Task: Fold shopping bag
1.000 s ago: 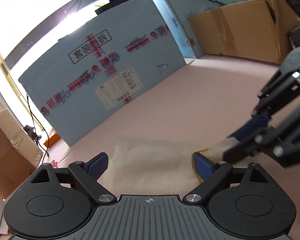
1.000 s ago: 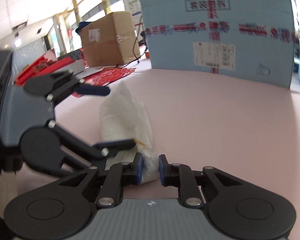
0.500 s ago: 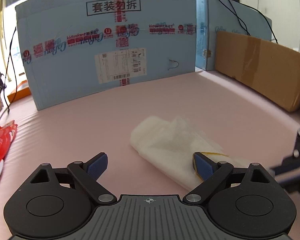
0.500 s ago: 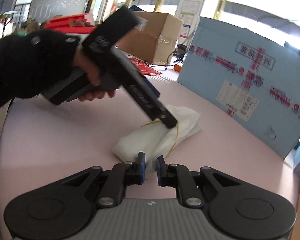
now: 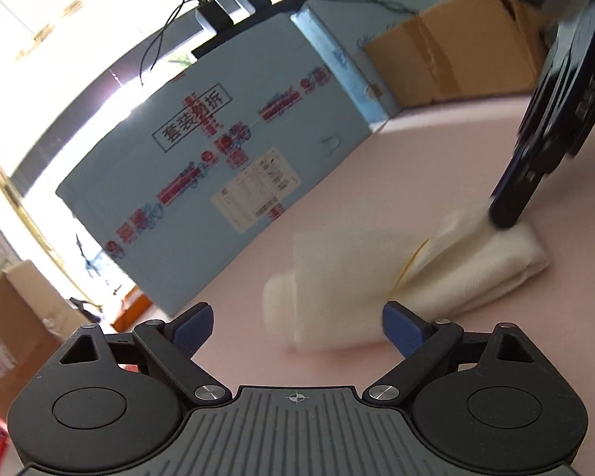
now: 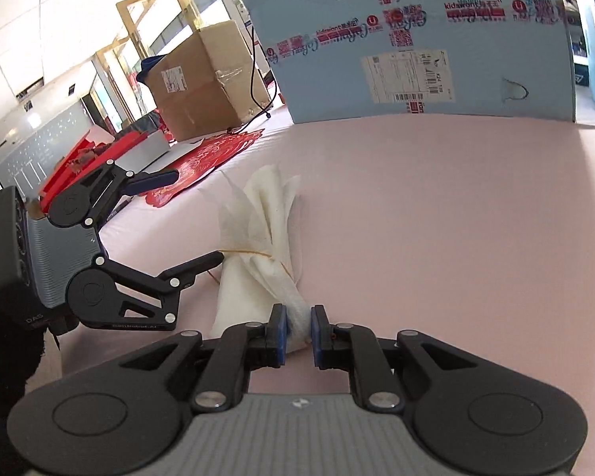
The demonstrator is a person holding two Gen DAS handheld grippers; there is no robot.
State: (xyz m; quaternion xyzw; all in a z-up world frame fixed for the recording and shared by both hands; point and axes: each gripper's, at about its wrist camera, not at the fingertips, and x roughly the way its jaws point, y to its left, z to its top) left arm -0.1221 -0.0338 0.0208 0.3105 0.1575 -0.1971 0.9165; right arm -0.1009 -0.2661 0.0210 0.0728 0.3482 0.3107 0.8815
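Observation:
The white shopping bag (image 6: 265,234) lies as a crumpled, partly folded bundle on the pink table (image 6: 456,218), with a thin yellow cord across its layers. My right gripper (image 6: 297,331) is shut on the bag's near end, and white fabric is pinched between the blue pads. In the left wrist view the bag (image 5: 361,273) lies just ahead of my left gripper (image 5: 297,327), which stands open with nothing between its fingers. The right gripper (image 5: 535,150) comes down from the upper right onto the bag's far end. The left gripper (image 6: 198,216) hangs open beside the bag's left side.
A large blue cardboard box (image 6: 416,39) stands along the table's far edge. Brown cardboard boxes (image 5: 448,55) (image 6: 202,79) stand at the back. Red paper cut-outs (image 6: 202,166) lie at the table's left. A dark sleeve (image 6: 4,357) holds the left gripper.
The left gripper has pulled off the bag and now stands open beside it. Both views have rolled. The right gripper has kept its pinch on the bag's end.

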